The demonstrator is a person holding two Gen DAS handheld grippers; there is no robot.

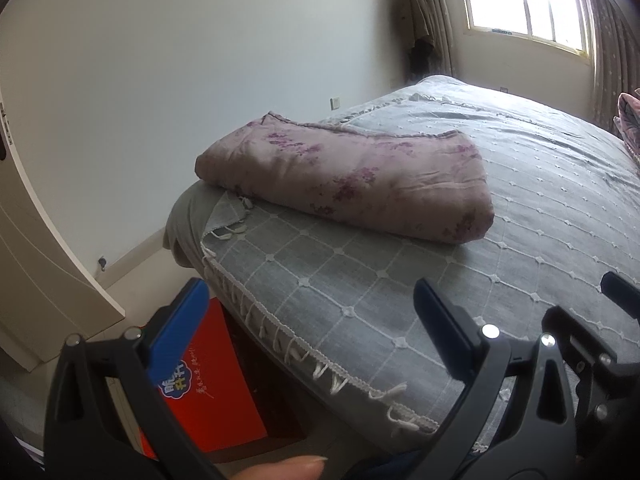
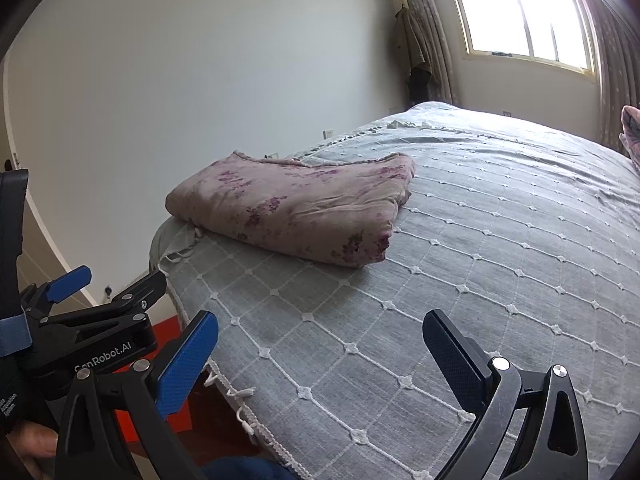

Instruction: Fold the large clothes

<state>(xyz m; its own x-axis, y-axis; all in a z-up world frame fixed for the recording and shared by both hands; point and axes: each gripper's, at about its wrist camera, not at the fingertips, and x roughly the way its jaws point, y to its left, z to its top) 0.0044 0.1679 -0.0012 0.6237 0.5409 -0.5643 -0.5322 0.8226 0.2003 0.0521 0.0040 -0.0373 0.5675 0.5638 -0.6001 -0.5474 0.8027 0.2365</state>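
The soft pink flowery blanket lies folded near the corner of the grey checked bed cover. The left gripper and right gripper hang wide open, holding nothing, maybe because folding looks done

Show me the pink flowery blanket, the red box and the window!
blanket (image 2: 288, 216), right wrist view, middle of its folded top.
red box (image 1: 224, 412), left wrist view, its front face below the writing.
window (image 2: 528, 12), right wrist view, bright pane between the bars.
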